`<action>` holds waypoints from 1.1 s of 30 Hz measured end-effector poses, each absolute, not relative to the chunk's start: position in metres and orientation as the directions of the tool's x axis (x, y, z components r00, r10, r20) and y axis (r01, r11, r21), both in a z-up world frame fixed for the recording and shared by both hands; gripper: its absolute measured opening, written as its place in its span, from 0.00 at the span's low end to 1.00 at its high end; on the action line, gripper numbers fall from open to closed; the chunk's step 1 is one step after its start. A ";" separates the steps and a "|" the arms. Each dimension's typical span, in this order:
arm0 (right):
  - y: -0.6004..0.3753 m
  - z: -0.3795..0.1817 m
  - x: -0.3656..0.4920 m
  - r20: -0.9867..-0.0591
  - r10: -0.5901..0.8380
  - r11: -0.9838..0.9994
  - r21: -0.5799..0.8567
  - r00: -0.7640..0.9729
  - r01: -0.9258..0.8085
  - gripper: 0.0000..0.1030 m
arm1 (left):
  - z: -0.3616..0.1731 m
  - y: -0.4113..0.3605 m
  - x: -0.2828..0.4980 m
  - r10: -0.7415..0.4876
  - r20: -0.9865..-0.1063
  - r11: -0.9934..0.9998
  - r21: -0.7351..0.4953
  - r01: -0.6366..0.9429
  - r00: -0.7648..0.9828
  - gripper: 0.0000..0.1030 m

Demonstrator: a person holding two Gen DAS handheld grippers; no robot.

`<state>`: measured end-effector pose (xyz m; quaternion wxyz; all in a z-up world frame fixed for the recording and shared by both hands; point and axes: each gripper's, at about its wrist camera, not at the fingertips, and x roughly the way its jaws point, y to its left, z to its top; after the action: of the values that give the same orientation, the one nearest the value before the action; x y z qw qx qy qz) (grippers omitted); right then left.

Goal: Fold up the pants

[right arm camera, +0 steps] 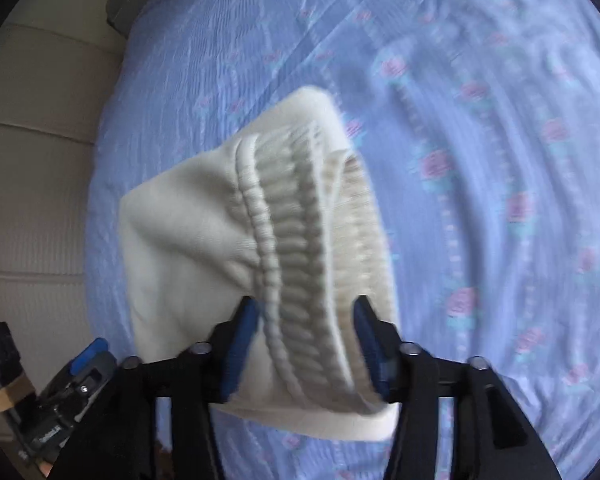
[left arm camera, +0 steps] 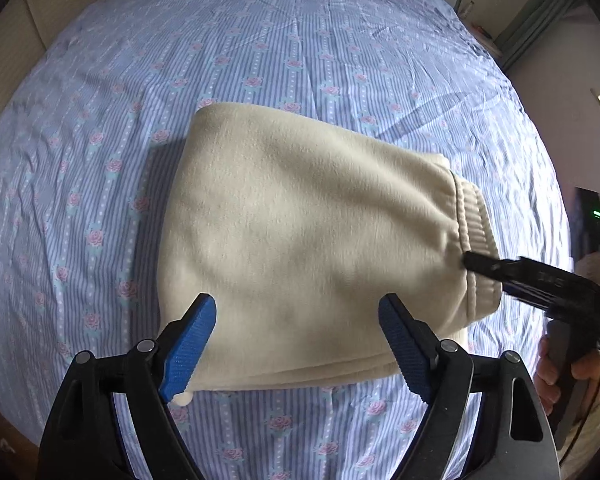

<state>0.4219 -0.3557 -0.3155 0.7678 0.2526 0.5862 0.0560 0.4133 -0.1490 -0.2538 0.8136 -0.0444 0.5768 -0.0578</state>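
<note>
The cream pants [left arm camera: 300,240] are lying folded into a thick rectangular bundle on the bed sheet [left arm camera: 260,40], a blue striped cloth with pink roses. Their ribbed waistband [right arm camera: 300,248] is forming the bundle's right-hand end in the left wrist view.

The left tool [left arm camera: 296,340] is hovering over the bundle's near edge, its blue pads standing wide apart, with the cloth lying below them and not pinched.

The right tool [right arm camera: 304,340] is sitting at the waistband end of the pants. Its pads are standing either side of the ribbed band; the view is blurred, but a gap is showing beside each pad, so they are not pressing on it. In the left wrist view this tool's black tip is meeting the pants beside the waistband, and a hand [left arm camera: 572,372] is gripping its handle beyond the bundle's right end.
</note>
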 end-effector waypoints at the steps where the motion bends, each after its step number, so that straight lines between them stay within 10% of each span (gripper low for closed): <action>1: -0.358 -0.313 0.413 -0.886 0.343 0.881 0.418 0.312 0.219 0.67 | -0.255 -0.149 0.411 -0.140 -0.935 0.990 -0.133 0.043 0.326 0.81; 9: -0.389 -0.277 0.326 -0.830 0.277 0.832 0.459 0.483 0.312 0.85 | -0.255 -0.141 0.380 -0.084 -0.927 0.996 -0.068 0.054 0.366 0.81; 25: -0.364 -0.316 0.314 -0.680 0.416 0.729 0.646 0.604 0.225 0.85 | -0.266 -0.162 0.357 -0.070 -0.888 0.991 -0.008 0.137 0.454 0.84; 33: -0.339 -0.330 0.319 -0.776 0.307 0.852 0.481 0.551 0.204 0.85 | -0.274 -0.175 0.365 -0.101 -0.892 0.985 -0.028 0.169 0.442 0.84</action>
<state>0.3190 -0.3392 -0.3296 0.8383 0.2698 0.4727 0.0307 0.3654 -0.1748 -0.2744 0.8484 0.0325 0.5224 -0.0797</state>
